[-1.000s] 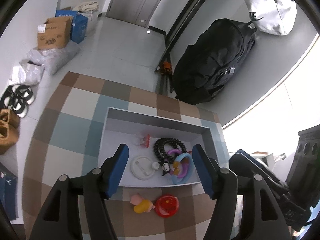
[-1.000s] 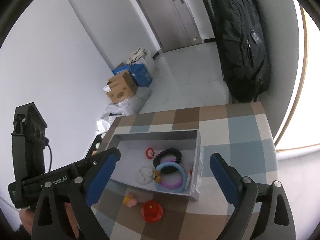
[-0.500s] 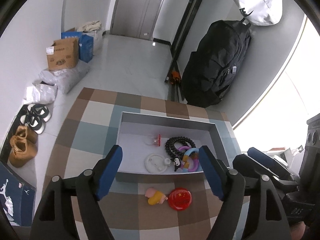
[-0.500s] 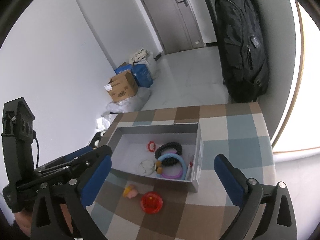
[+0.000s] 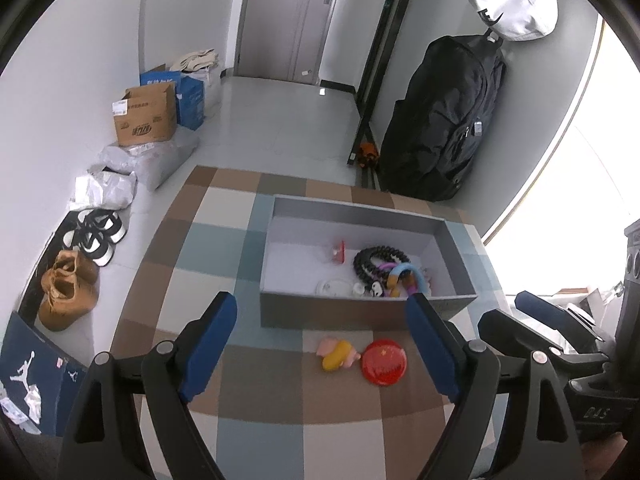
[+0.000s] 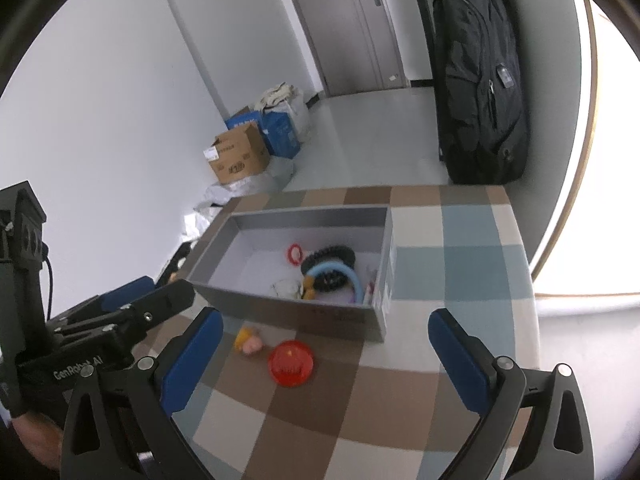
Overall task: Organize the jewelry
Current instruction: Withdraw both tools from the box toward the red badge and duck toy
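Left wrist: left gripper point(image 5: 322, 342) wide open, holding nothing; hanging above the checked table point(image 5: 192, 248) in front of the tray
Right wrist: right gripper point(image 6: 324, 354) also spread wide and empty; left rig visible at its left edge
Change: over the last second both views pulled up and back; tray looked larger and sat between my left fingers a second ago, now it sits beyond the fingertips; nothing in the tray or on the table has shifted
Tray: grey tray point(image 5: 360, 312) holds black beaded bracelet point(image 5: 378, 260), blue ring point(image 5: 410, 274) over a pink one, white round piece point(image 5: 334, 286), small red ring point(image 6: 295, 251); contents bunched at its right half
Outside tray: red disc point(image 5: 383, 361) and yellow-pink charm point(image 5: 338, 354) on the table, side by side, just in front of the near wall; apart from both grippers
Meaning: I read the retreat as a reset between picks, not a finish; two pieces are still out of the tray
Next: likely drop onto the red disc or the charm; disc lies flat, so fingers need to straddle its rim low to the cloth
Risk: charm is small and rounded; could squirt out on closing
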`<state>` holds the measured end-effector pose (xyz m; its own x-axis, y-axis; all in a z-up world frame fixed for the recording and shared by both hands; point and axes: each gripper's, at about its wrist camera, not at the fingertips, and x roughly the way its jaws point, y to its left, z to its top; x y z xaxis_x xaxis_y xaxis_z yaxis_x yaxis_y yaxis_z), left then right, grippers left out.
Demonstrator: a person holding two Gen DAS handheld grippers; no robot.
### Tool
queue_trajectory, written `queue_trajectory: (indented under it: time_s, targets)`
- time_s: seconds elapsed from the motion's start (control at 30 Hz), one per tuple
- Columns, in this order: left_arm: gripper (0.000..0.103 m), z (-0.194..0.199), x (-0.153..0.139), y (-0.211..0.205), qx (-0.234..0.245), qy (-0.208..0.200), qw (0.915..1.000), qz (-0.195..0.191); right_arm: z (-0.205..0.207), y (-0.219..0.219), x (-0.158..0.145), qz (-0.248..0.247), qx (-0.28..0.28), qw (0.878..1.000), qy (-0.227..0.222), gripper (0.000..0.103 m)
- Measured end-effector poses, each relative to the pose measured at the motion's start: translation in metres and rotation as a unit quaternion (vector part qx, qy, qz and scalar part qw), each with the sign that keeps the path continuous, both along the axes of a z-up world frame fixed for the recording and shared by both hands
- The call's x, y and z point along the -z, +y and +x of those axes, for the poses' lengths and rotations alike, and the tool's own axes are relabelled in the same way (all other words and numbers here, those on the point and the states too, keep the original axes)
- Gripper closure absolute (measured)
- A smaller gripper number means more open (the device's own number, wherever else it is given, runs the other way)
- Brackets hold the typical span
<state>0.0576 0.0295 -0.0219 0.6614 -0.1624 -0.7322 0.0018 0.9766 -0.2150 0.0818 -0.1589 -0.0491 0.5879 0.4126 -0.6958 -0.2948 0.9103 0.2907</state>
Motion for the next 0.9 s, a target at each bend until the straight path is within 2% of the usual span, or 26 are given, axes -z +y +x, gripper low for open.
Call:
queue_trajectory:
  time_s: [0.2, 0.63, 0.73, 0.9]
  targets:
    - [0.020, -0.008, 0.003, 0.005, -0.006, 0.005, 0.9999, 0.008, -0.006, 0.000, 0.010, -0.016, -0.003, 1.000, 0.013, 0.000]
    - [0.020, -0.016, 0.020, 0.021, -0.028, 0.038, 0.9988, -0.007, -0.016, 0.020, 0.036, -0.053, -0.038, 0.997, 0.039, 0.002]
    - [0.020, -0.017, 0.022, 0.027, -0.037, 0.047, 0.9981, -0.017, -0.016, 0.028, 0.042, -0.063, -0.050, 0.996, 0.046, 0.007]
    - [0.020, -0.018, 0.023, 0.032, -0.044, 0.052, 0.9974, -0.023, -0.010, 0.042, 0.056, -0.082, -0.061, 0.992, 0.069, 0.026]
